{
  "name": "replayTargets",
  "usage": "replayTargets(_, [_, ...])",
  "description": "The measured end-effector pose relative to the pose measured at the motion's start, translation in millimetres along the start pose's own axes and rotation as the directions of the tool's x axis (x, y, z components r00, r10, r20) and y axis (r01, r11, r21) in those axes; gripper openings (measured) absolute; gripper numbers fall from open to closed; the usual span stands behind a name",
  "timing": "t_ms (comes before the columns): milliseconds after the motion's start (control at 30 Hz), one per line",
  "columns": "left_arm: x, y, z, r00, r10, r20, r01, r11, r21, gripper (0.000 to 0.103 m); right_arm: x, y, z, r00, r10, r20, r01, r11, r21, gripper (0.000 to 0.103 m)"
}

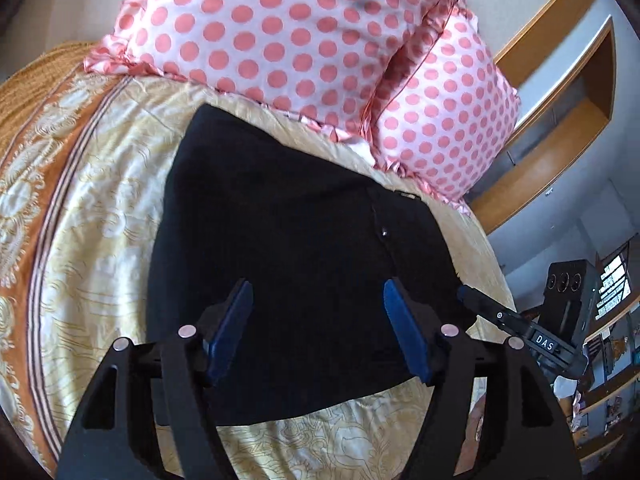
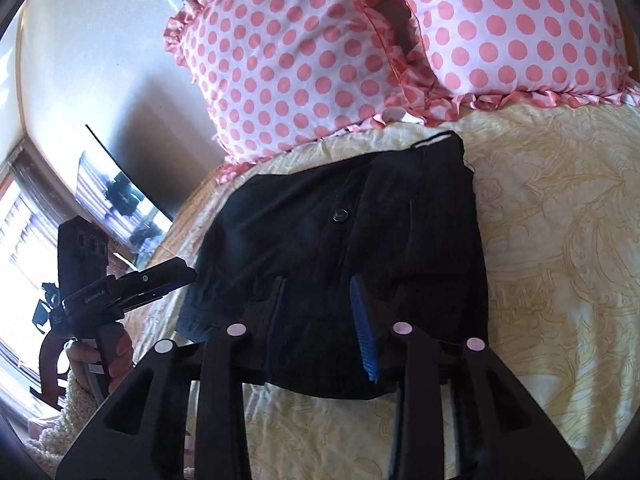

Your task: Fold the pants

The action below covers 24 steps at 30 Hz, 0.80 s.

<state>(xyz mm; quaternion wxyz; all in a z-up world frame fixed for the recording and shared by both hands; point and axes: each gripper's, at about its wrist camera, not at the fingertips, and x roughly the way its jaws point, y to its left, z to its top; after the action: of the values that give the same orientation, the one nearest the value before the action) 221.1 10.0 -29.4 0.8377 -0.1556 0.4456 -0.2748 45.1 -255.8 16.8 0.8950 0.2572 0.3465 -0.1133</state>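
Black pants (image 1: 288, 264), folded into a compact, roughly rectangular bundle, lie flat on a yellow patterned bedspread (image 1: 100, 240), just below two pink polka-dot pillows (image 1: 280, 28) with ruffled edges. A dark button (image 2: 340, 214) shows on the upper layer of the fabric in the right wrist view, and a pale waistband strip sits at the far corner nearest the pillows. The left gripper (image 1: 318, 308) hovers over the near part of the bundle with its blue-padded fingers (image 1: 236, 320) spread wide and nothing between them. The right gripper (image 2: 318, 312) is likewise parted and empty above the near edge of the pants, one blue pad (image 2: 364, 332) clearly visible. Each gripper appears at the side of the other's view, beside the bundle; whether either touches the cloth cannot be told. An orange border band (image 1: 52, 168) runs along the bedspread's left side.
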Motion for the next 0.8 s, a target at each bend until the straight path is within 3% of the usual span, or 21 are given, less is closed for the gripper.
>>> replayTargets(67, [22.4,10.4,-3.0,0.997,0.039,-0.061,-0.040,0.999,-0.028,0.066,15.6,-8.2,-8.3,0.994,-0.095,-0.057,0.095,0.995,0.009,0.041])
replayTargets(233, [26.1,30.8,1.0,0.999,-0.036,-0.040,0.031,0.992,-0.125,0.063,19.7,-31.5,-15.1,0.999,-0.005,-0.047,0.010,0.992,0.123,0.040])
replayTargets(333, [13.7,25.5,-4.4,1.000,-0.004,-0.021,0.001,0.993,-0.115,0.068,8.5,-29.0,-17.9,1.000,0.010,-0.010,-0.008,0.991,0.135,0.043])
replayTargets(400, [-6.0,16.2,-13.5,0.998,0.055,0.034,-0.053,0.997,-0.059,0.086,-9.1,-20.4,-26.0,0.998,0.001,0.062,-0.007,0.995,0.103,0.064])
replayTargets(433, [-18.3,9.7,-20.8,0.992,0.101,0.075,-0.100,0.995,-0.020,0.090,-19.5,-14.5,-31.9,0.994,-0.017,0.104,0.009,0.997,0.081,0.071])
replayTargets(467, [-30.7,5.7,-27.8,0.983,0.142,0.118,-0.145,0.989,0.016,0.093,-29.1,-8.5,-38.4,0.988,-0.043,0.147,0.035,0.998,0.056,0.081])
replayTargets(533, [-52.1,-2.6,-45.7,0.954,0.227,0.194,-0.245,0.967,0.073,0.101,-40.9,2.6,-54.0,0.973,-0.103,0.204,0.104,0.995,0.004,0.083])
replayTargets(600, [-68.2,-7.8,-65.9,0.920,0.300,0.254,-0.333,0.938,0.098,0.101,-41.9,11.5,-69.5,0.962,-0.166,0.218,0.176,0.984,-0.027,0.083])
replayTargets(700, [-78.0,-12.3,-96.5,0.872,0.393,0.291,-0.438,0.893,0.108,0.101,-32.9,19.3,-95.4,0.952,-0.227,0.205,0.242,0.969,-0.050,0.083])
replayTargets(800, [-78.8,-14.6,-124.1,0.840,0.449,0.306,-0.503,0.854,0.129,0.101,-27.0,25.4,-116.3,0.940,-0.271,0.208,0.291,0.954,-0.071,0.084])
